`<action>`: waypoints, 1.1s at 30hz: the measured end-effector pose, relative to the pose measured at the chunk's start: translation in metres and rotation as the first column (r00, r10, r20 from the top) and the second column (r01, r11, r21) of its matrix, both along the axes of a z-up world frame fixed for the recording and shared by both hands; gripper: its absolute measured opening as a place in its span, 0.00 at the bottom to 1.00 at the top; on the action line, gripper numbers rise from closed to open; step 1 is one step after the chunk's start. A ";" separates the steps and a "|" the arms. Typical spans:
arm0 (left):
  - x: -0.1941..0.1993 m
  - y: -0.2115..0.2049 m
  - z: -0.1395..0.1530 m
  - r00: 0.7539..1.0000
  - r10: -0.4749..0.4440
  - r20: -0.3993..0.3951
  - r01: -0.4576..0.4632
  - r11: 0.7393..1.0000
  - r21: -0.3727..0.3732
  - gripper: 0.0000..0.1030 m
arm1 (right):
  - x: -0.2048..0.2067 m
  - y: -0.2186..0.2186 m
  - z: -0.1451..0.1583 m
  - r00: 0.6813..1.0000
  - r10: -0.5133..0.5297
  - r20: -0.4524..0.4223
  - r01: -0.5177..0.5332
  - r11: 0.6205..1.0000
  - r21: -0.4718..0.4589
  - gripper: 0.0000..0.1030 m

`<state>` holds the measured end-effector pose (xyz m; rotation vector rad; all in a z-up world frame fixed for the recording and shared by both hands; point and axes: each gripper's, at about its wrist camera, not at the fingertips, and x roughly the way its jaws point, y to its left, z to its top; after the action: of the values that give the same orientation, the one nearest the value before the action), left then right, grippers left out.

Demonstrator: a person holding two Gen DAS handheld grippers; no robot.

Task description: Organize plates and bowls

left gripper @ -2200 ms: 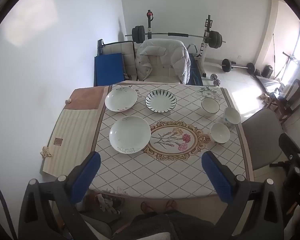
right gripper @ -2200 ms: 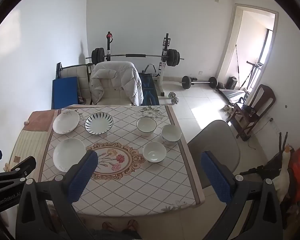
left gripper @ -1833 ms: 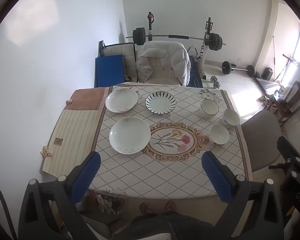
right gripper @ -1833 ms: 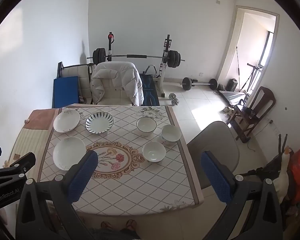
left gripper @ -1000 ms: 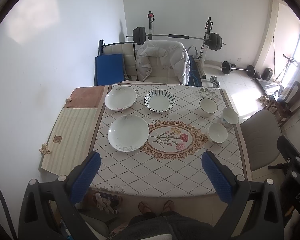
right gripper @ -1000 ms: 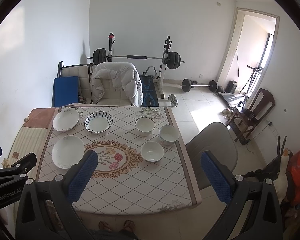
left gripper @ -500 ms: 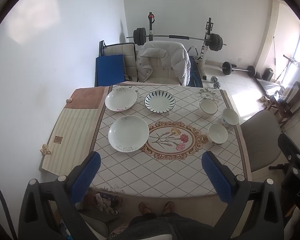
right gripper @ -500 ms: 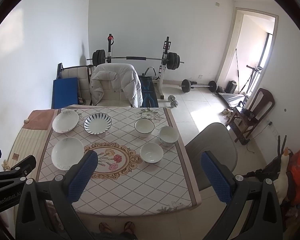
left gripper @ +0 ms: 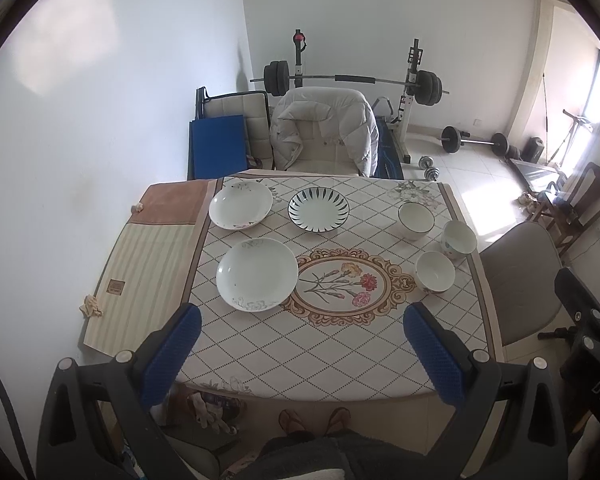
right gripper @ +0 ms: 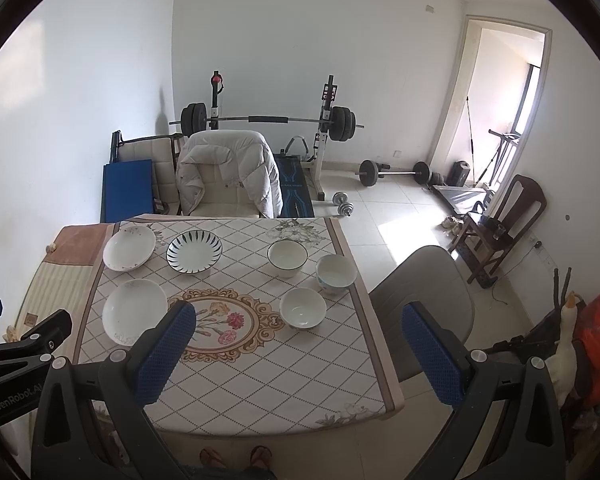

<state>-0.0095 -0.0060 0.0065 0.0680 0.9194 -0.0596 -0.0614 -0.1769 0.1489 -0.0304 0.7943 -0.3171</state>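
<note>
Left wrist: tongs (left gripper: 302, 354) wide, empty.

near plate (right gripper: 134, 311) | rim hidden by right gripper finger (right gripper: 162, 356) | person: only feet (left gripper: 314, 422) visible

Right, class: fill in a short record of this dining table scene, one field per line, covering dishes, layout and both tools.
plates: three; two white floral plates, one blue-striped plate
bowls: three white bowls
layout: plates on left half, bowls on right, none stacked
surface: table with diamond-patterned floral cloth
left tool: open, empty, above near edge
right tool: open, empty, above table
</note>
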 end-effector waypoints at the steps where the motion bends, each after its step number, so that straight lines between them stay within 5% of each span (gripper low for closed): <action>1: 0.000 0.000 0.000 1.000 0.001 0.001 -0.001 1.000 0.001 1.00 | 0.000 0.000 0.000 1.000 0.000 -0.001 0.000 1.000 -0.002 1.00; 33: 0.000 0.002 0.001 1.000 -0.010 0.015 0.010 1.000 -0.004 1.00 | 0.000 0.010 0.001 1.000 -0.013 0.004 0.013 1.000 0.005 1.00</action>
<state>-0.0095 -0.0045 0.0079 0.0695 0.9041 -0.0701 -0.0615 -0.1668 0.1500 -0.0196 0.7917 -0.3271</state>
